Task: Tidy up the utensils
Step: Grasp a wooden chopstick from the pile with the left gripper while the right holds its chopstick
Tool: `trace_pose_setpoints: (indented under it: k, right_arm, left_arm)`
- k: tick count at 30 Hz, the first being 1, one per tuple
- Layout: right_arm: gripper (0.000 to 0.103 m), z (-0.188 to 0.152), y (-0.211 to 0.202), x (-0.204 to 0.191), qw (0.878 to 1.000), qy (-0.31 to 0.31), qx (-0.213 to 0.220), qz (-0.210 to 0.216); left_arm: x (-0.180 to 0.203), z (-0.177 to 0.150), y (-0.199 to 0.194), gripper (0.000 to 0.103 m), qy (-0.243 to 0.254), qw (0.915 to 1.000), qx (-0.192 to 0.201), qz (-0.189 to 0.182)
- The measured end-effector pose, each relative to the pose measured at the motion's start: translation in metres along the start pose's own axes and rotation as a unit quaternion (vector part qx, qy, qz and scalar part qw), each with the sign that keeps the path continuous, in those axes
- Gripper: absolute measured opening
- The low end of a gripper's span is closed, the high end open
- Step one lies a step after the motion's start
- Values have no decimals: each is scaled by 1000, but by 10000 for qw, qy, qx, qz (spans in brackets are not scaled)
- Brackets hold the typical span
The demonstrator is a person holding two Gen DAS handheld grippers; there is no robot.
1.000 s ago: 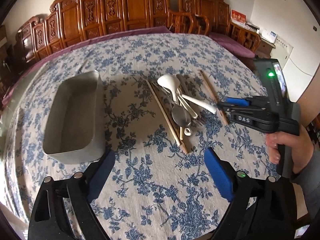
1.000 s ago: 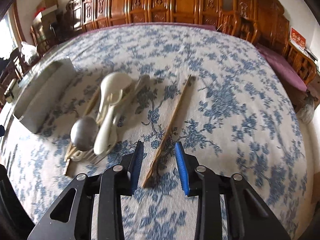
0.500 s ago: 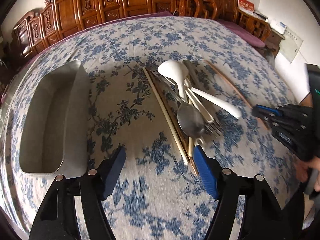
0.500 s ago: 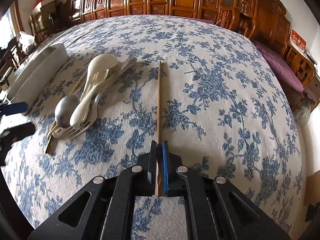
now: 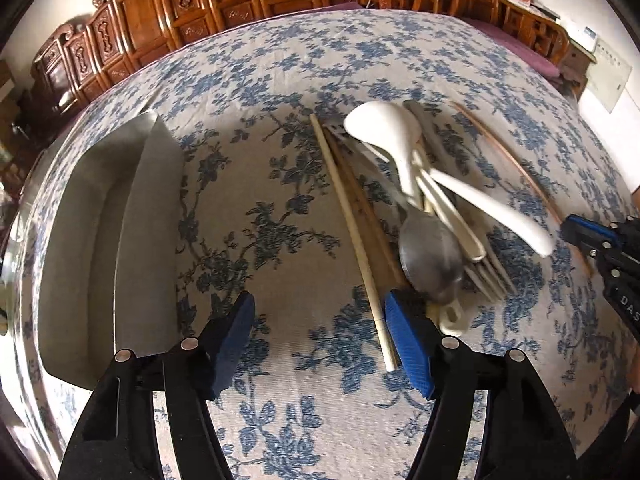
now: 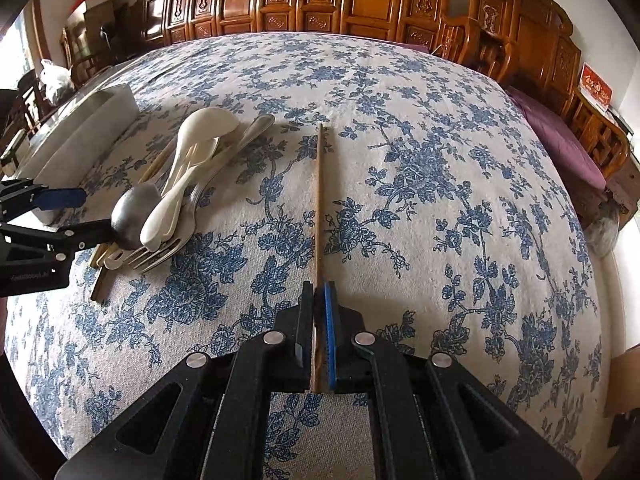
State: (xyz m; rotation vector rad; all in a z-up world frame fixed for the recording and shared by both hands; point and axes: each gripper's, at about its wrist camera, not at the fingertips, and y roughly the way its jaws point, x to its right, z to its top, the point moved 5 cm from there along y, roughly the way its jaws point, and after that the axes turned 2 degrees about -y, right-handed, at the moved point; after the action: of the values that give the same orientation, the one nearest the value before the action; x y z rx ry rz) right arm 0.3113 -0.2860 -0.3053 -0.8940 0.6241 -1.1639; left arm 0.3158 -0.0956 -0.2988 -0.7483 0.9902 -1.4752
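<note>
Having just clamped right gripper on chopstick, ready for tin; left gripper lowered by pile, fingers apart, empty.

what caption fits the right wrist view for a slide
Right tool shut on a brown chopstick beside the heap of utensils.

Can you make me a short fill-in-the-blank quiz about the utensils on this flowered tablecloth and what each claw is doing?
1. The right claw is shut on a single brown ____.
2. The metal tray holds ____ utensils so far.
3. In the pile, the grey metal spoon lies beside several ____ plastic spoons.
4. The left claw stands ____ near the pale chopstick.

Missing words: chopstick; no; white; open
</note>
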Motion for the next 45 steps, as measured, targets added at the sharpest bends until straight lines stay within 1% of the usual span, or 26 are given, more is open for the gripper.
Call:
trace_pose_setpoints:
  k: [1, 2, 3, 5, 9, 11, 12, 13, 14, 16, 20, 21, 23, 24, 25, 29, 32, 37, 41, 45]
  right_arm:
    - [6, 0, 0, 0, 10000, 1, -4, -6]
    - [6, 0, 0, 1, 10000, 15, -11, -1]
    - [6, 0, 0, 2, 10000, 40, -18, 13]
    - [6, 1, 0, 3, 9999, 96, -22, 37]
    - [7, 5, 3, 3, 9999, 111, -1, -29]
    - [7, 10, 6, 3, 10000, 40, -6, -86]
    - [7, 12, 8, 3, 9999, 33, -16, -105]
    - [10, 16, 10, 4, 9999, 21, -30, -131]
    - [18, 19, 12, 5, 9998, 4, -33, -182]
    - [27, 25, 16, 8, 9997, -10, -17, -245]
    - [27, 32, 22, 15, 9999, 130, -18, -63]
    - [26, 33, 22, 15, 9999, 131, -19, -55]
    - [8, 32, 21, 12, 9999, 115, -21, 56]
    - [6, 32, 21, 11, 9999, 90, -38, 33]
    - [6, 31, 20, 8, 10000, 48, -73, -16]
    - [6, 23, 14, 3, 9998, 94, -167, 1]
    - [6, 18, 3, -3, 9999, 120, -114, 27]
    - [6, 20, -28, -17, 9999, 79, 108, 74]
    - [6, 29, -53, -29, 9994, 44, 319, 144]
    - [6, 41, -78, -48, 9981, -35, 541, 287]
  left_arm:
    - [-1, 0, 1, 64, -18, 10000, 7, -15]
    - [-3, 0, 0, 58, -40, 10000, 33, -61]
    - [-3, 0, 0, 55, -57, 9999, 49, -91]
    - [-4, 1, 0, 43, -62, 9998, 77, -165]
    - [2, 4, 0, 29, 46, 9997, 110, -205]
    - [3, 4, 0, 14, 71, 9996, 97, -265]
    - [3, 5, 0, 11, 72, 9996, 87, -277]
    - [3, 5, 0, 5, 71, 9995, 73, -301]
    - [2, 5, 0, 5, 59, 9994, 79, -318]
    - [0, 4, 0, 5, -10, 9991, 95, -402]
    - [-7, 2, -3, 4, -119, 9986, 93, -515]
    - [-9, 1, -6, 4, -125, 9985, 127, -525]
    - [-11, 0, -13, 4, -108, 9982, 193, -556]
    - [-13, 0, -18, 4, -98, 9980, 241, -568]
    - [-13, 0, -22, 4, -84, 9979, 285, -570]
    - [-17, 0, -44, 4, -64, 9970, 492, -588]
    - [-23, 1, -60, 4, -91, 9962, 634, -589]
    - [-44, 2, -86, 4, -217, 9951, 811, -527]
    - [-64, 0, -104, 4, -303, 9941, 923, -473]
    - [-85, -1, -113, 4, -352, 9936, 969, -470]
